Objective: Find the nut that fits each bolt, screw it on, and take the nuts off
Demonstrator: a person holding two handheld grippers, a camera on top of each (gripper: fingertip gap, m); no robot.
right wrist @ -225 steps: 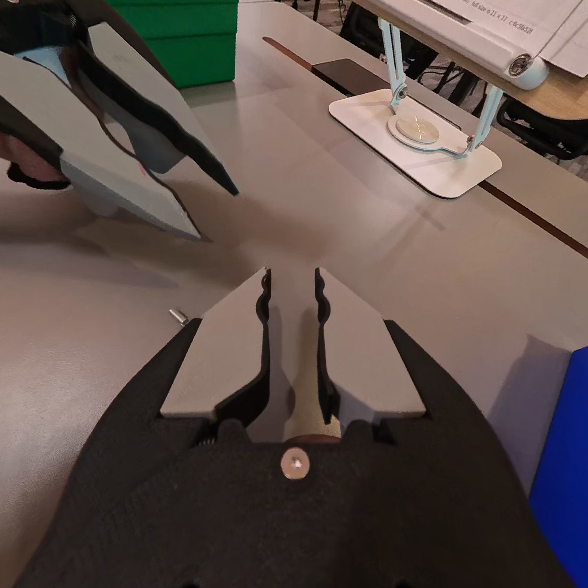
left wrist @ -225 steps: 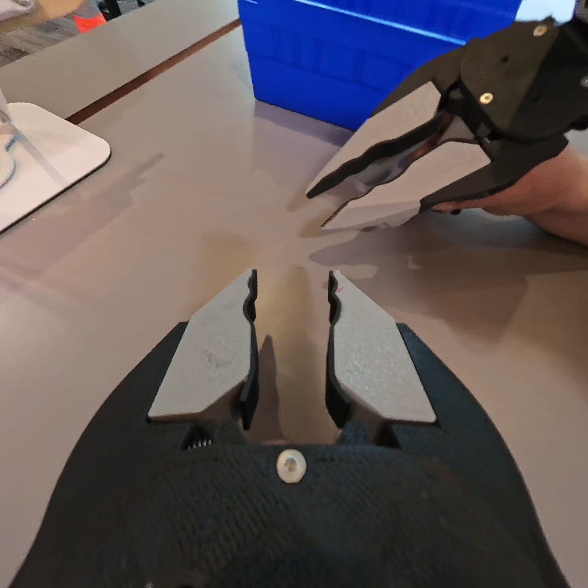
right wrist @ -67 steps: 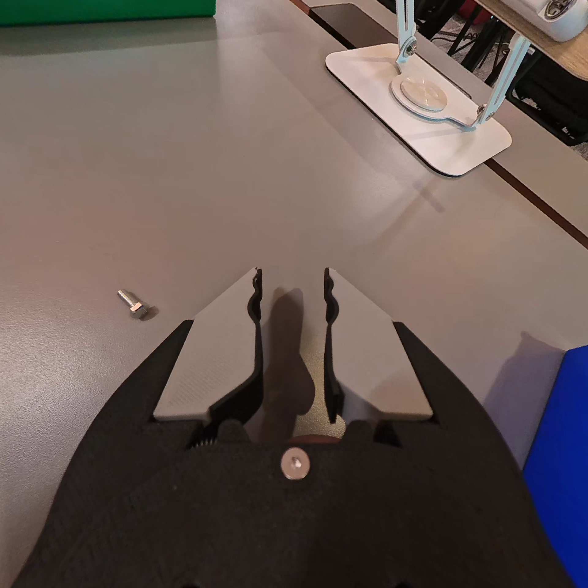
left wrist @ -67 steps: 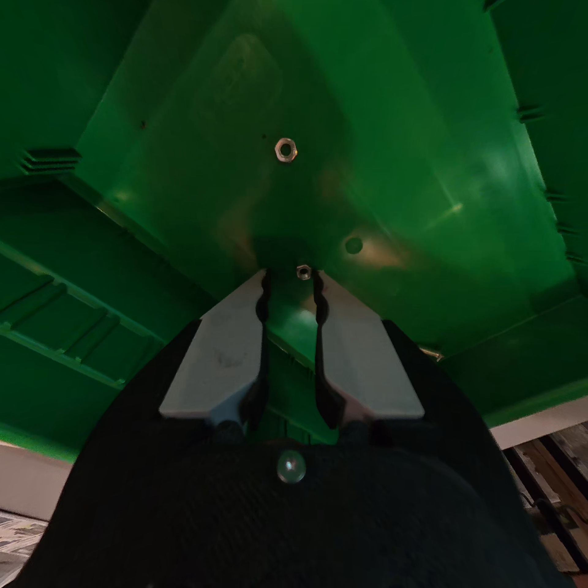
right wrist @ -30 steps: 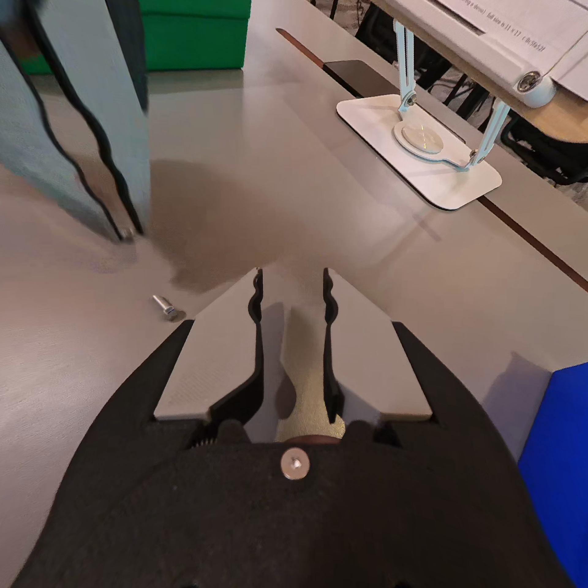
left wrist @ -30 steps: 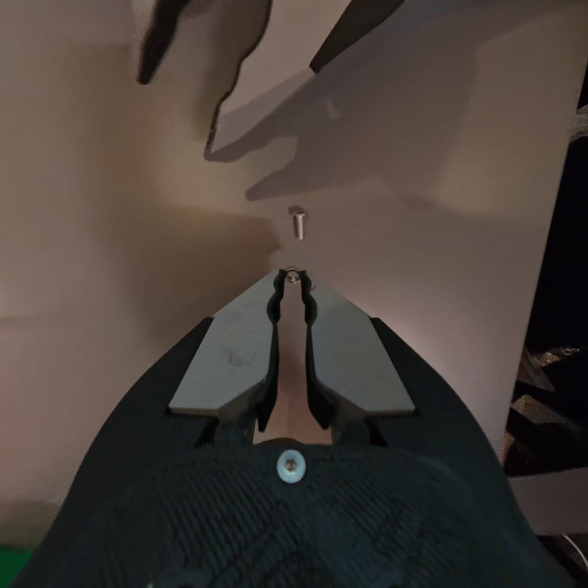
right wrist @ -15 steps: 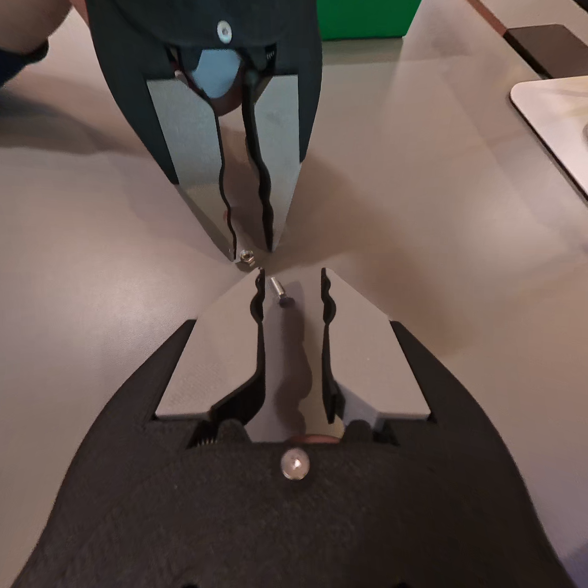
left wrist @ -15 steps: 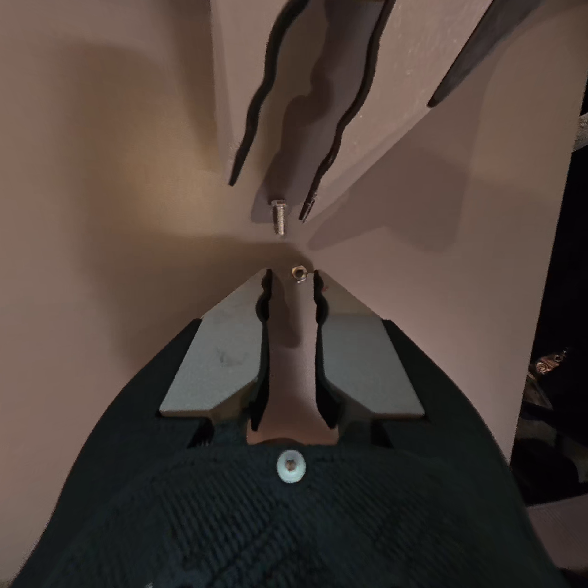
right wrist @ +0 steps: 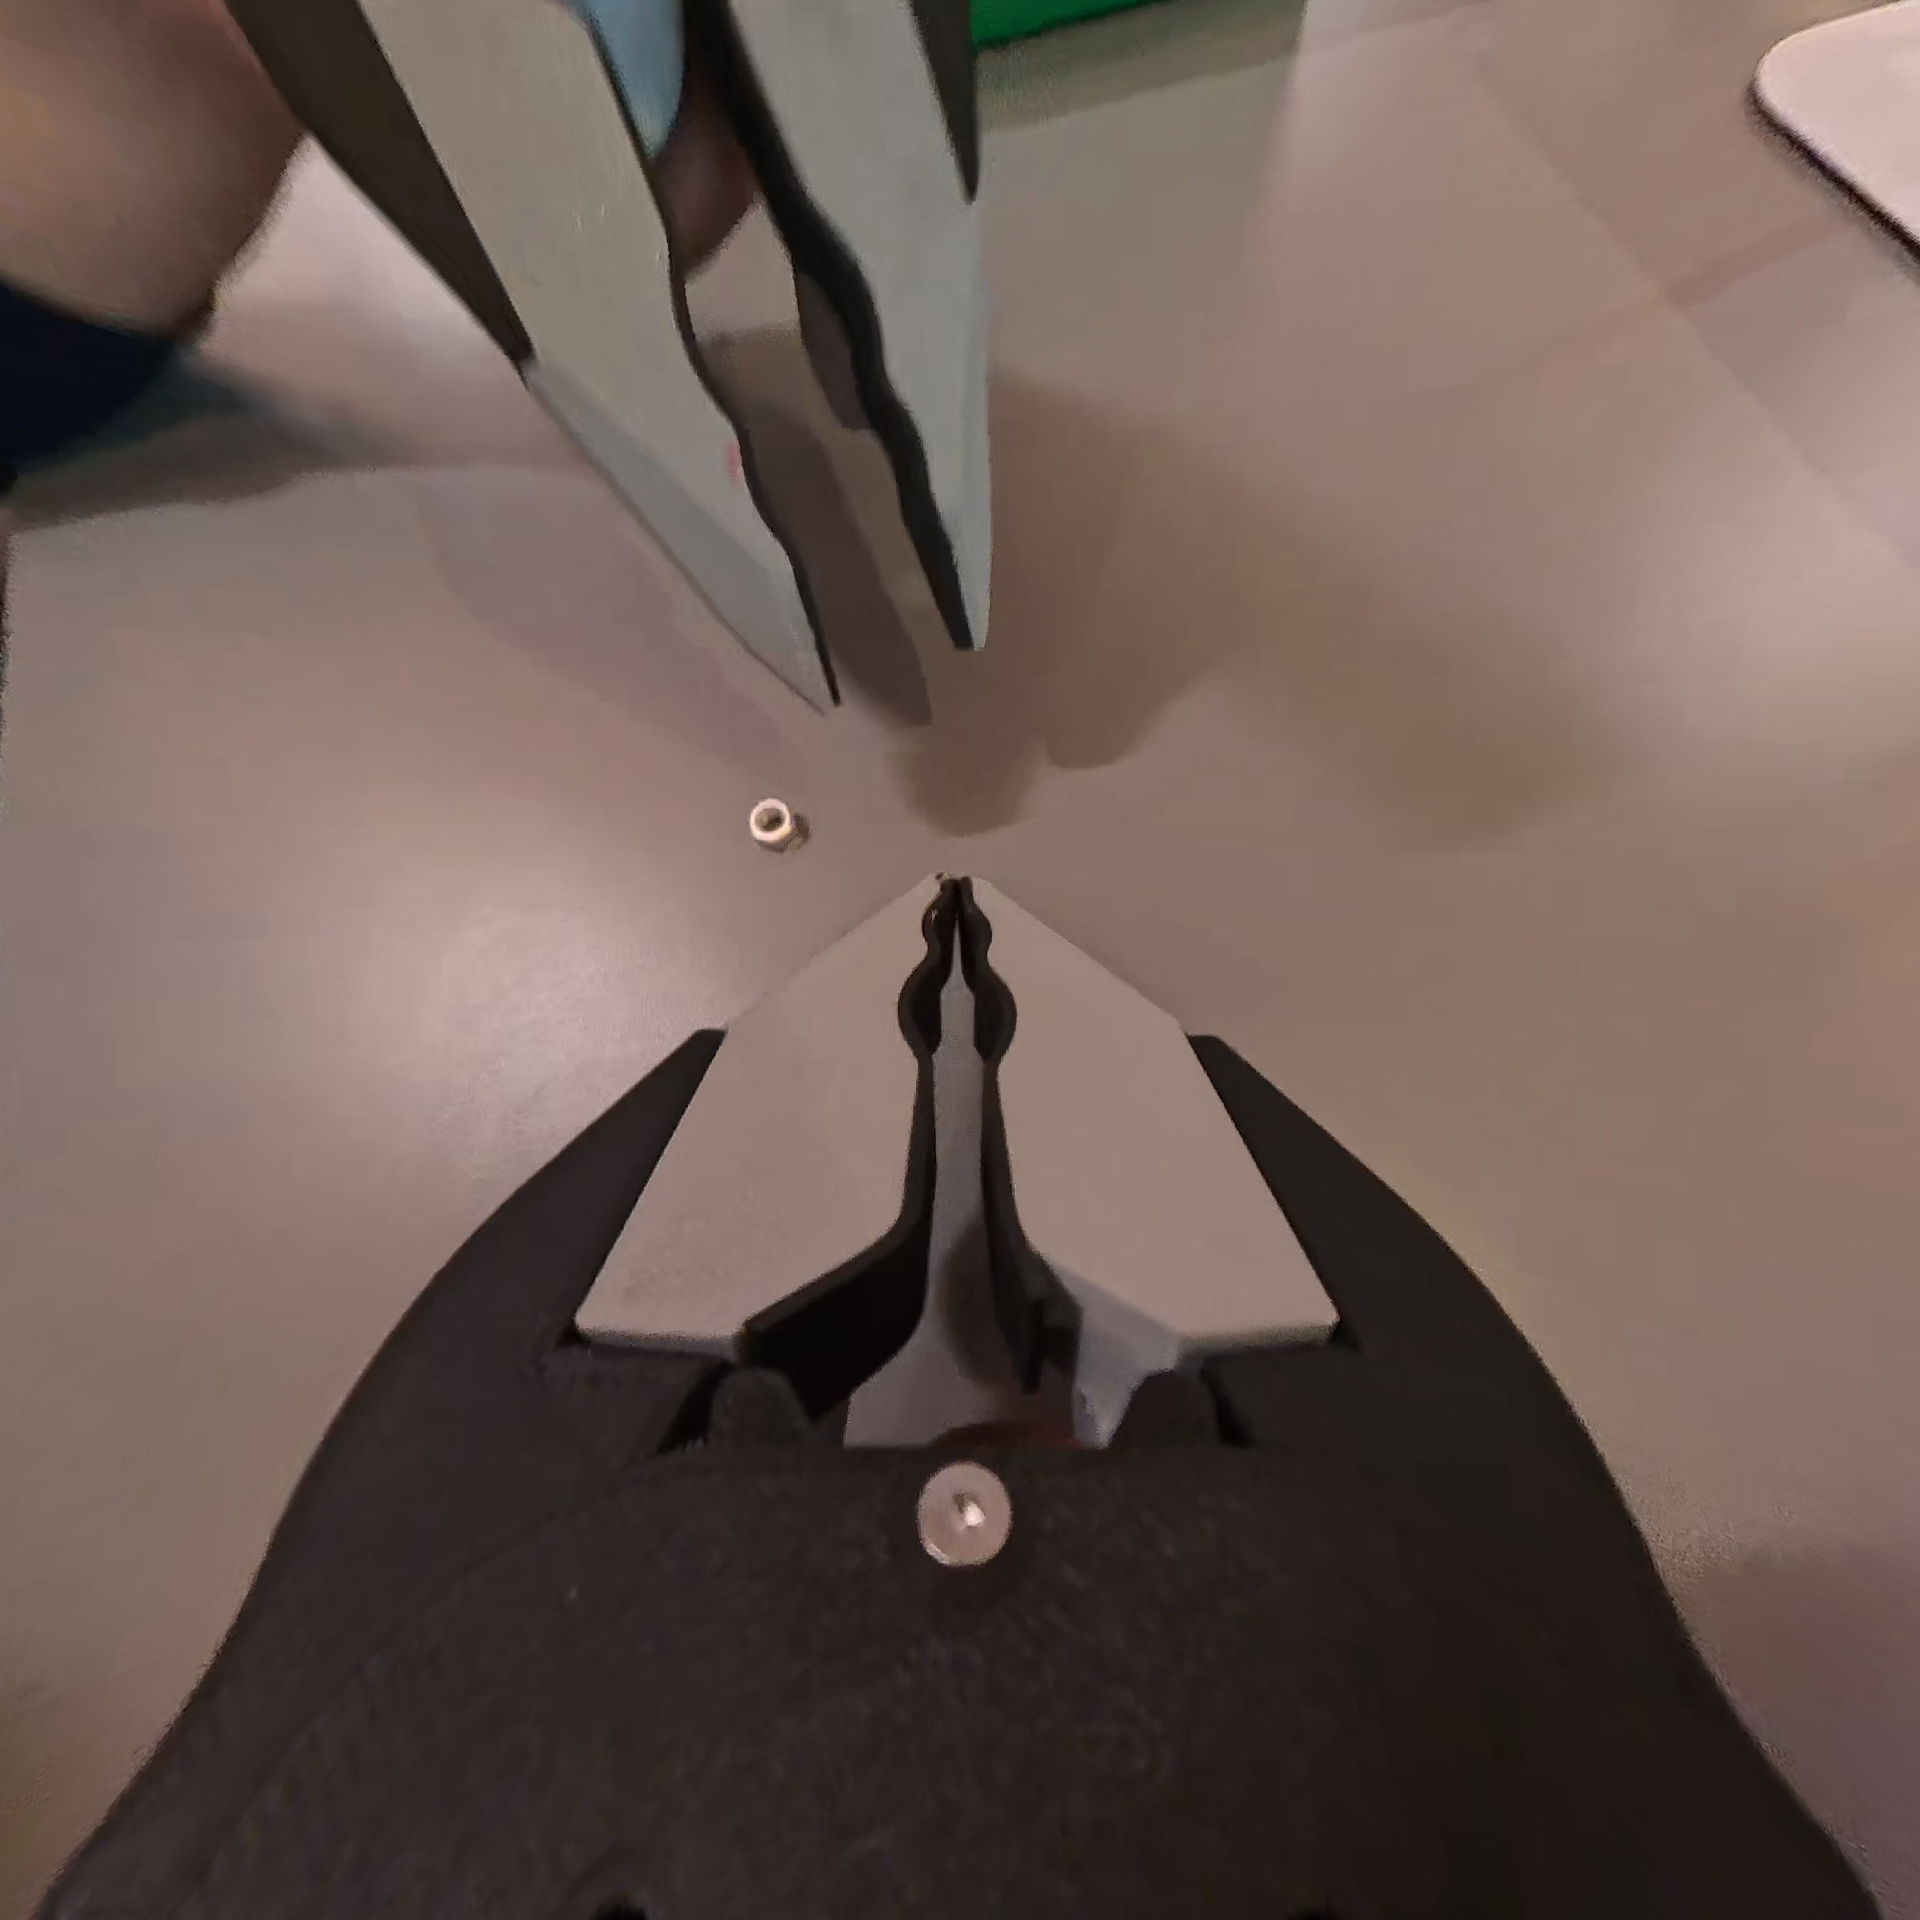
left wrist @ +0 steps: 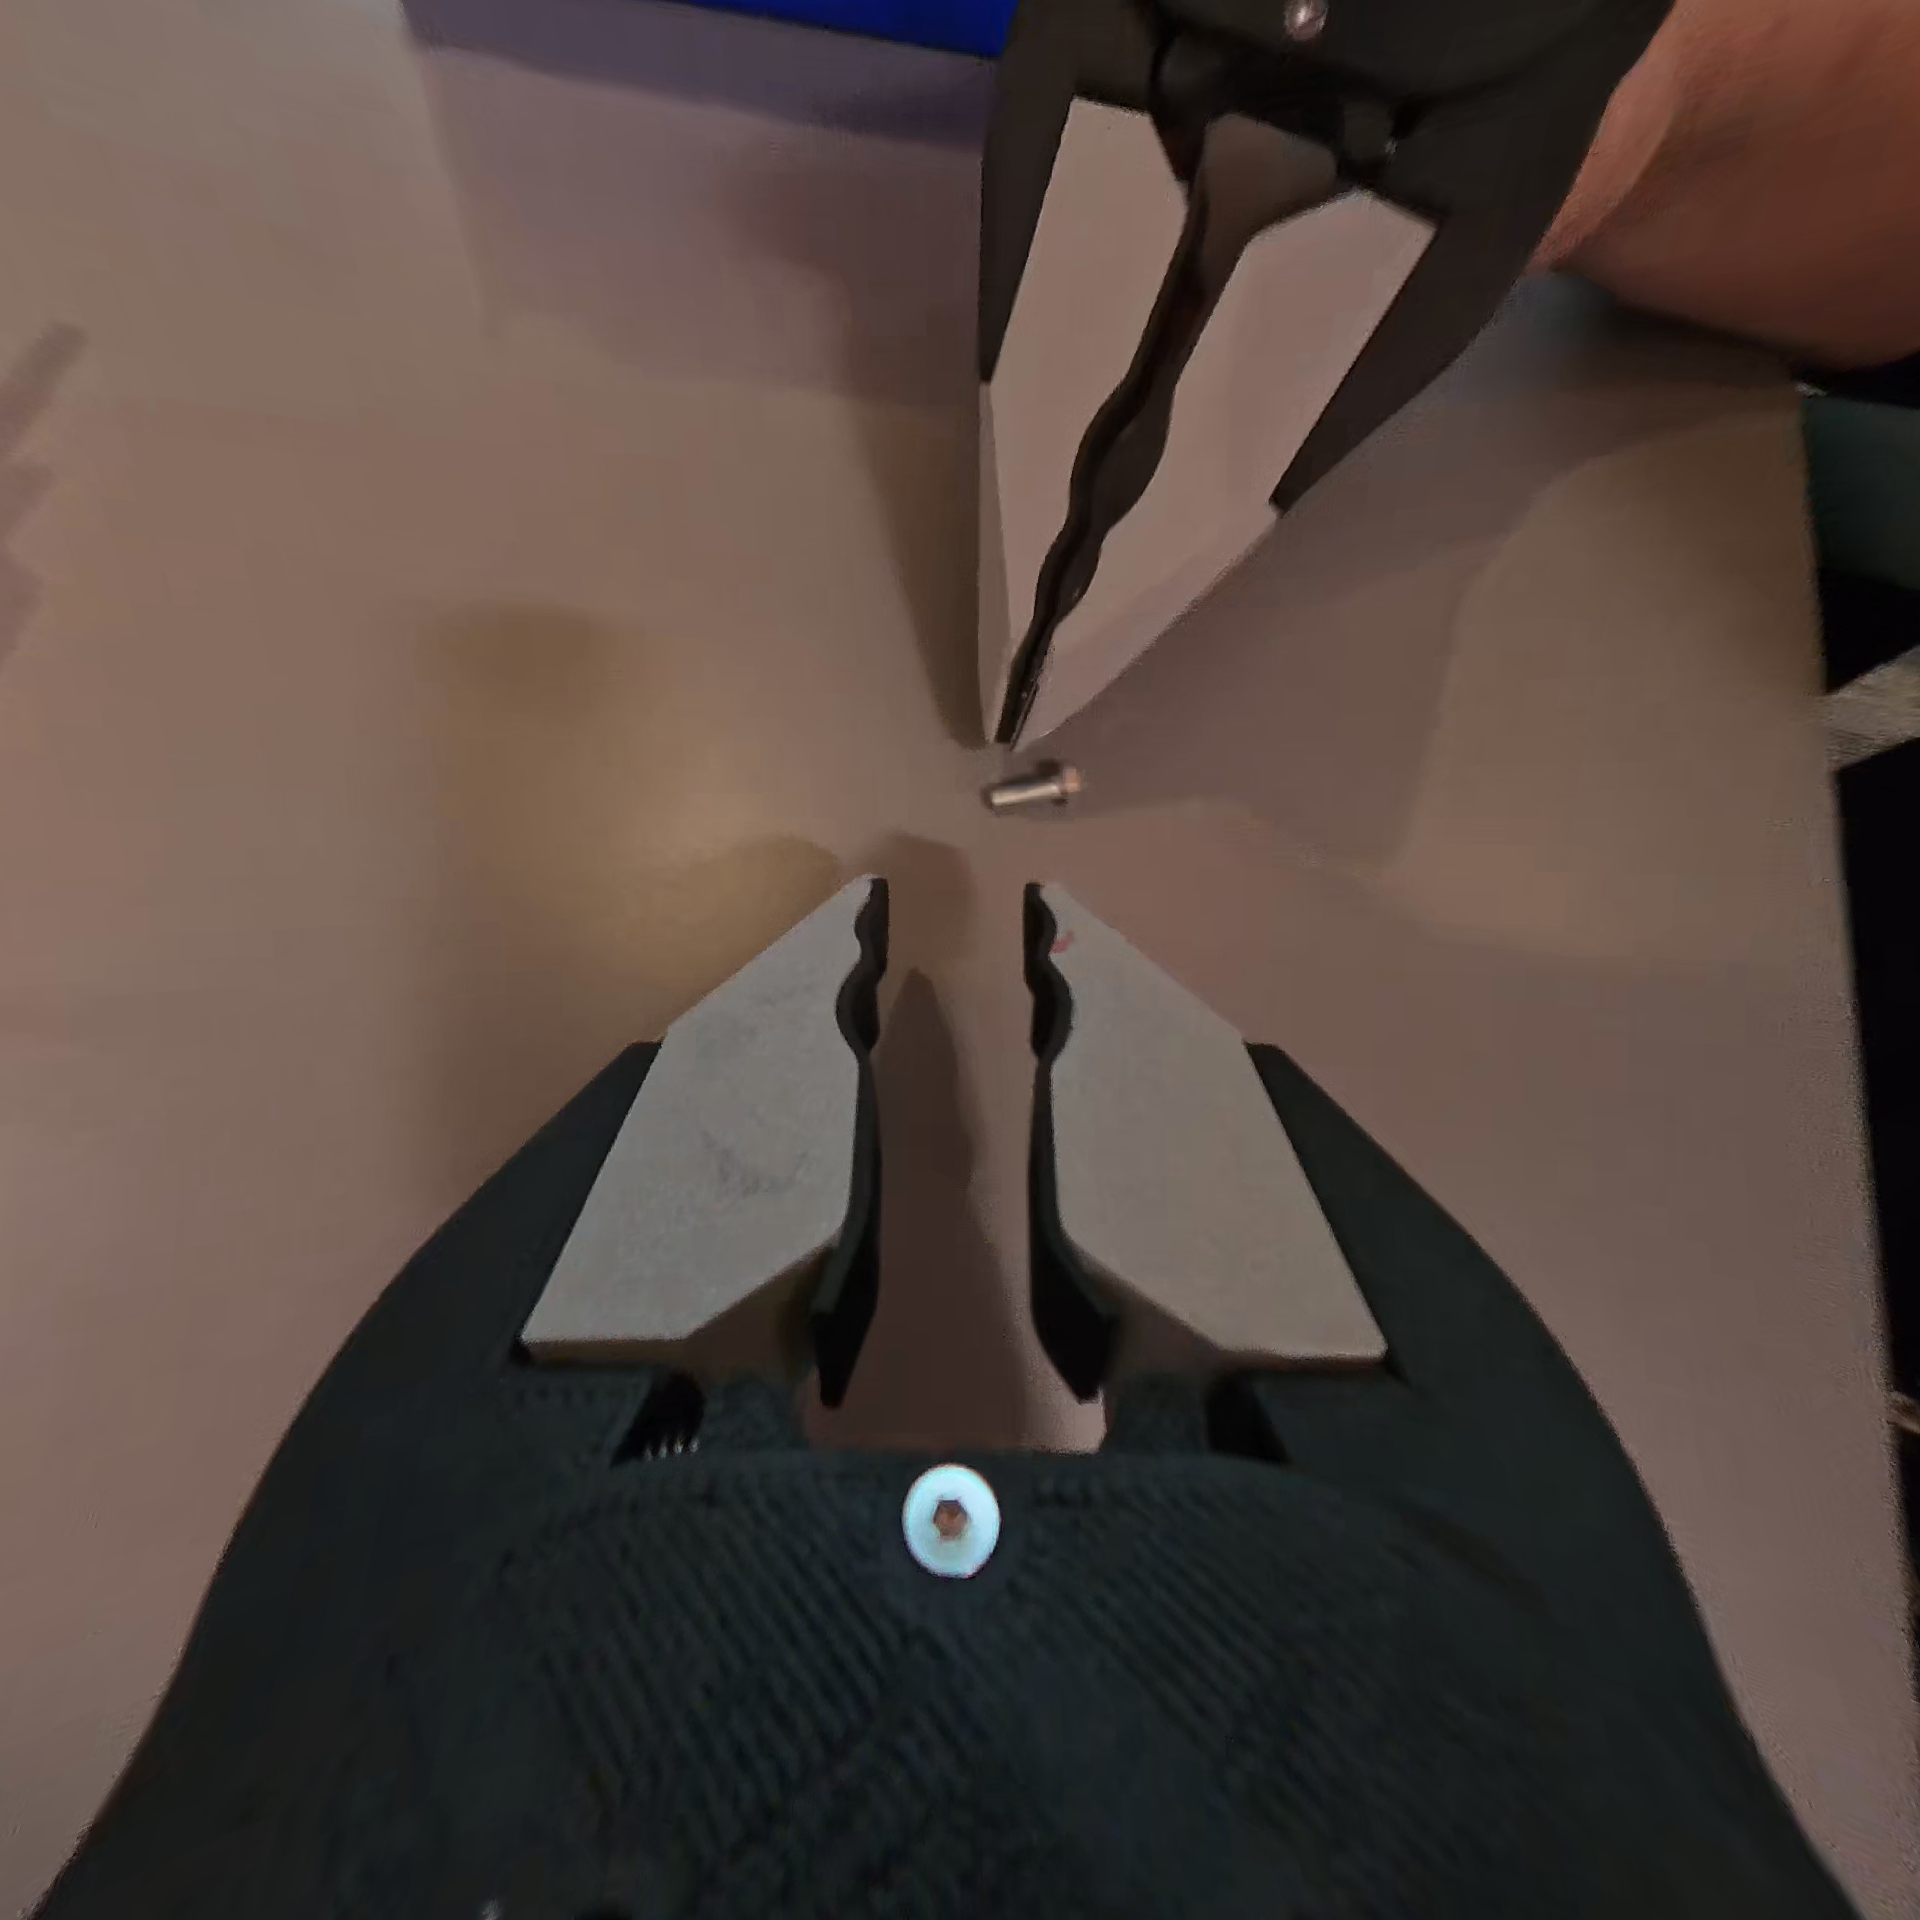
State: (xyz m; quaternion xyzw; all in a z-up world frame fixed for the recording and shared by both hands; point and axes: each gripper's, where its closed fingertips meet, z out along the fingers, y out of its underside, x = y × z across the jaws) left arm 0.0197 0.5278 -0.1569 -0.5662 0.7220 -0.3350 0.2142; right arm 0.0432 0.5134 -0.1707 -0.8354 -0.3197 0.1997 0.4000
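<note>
Lying loose outside blue bin [left wrist: 727,16]: one bolt [left wrist: 1031,800].

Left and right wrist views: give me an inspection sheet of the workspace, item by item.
Surface: grey table, shadowed under the claws.
Job's things: bolt lying on its side just off the tip of the right claw; small silver piece, likely the nut, loose on the table.
Clutter: nothing seen.
Claws: left claw open and empty; right claw shut, nothing seen gripped.
Cables: nothing seen.
Surroundings: blue bin, green box, white base plate, person's forearm.
</note>
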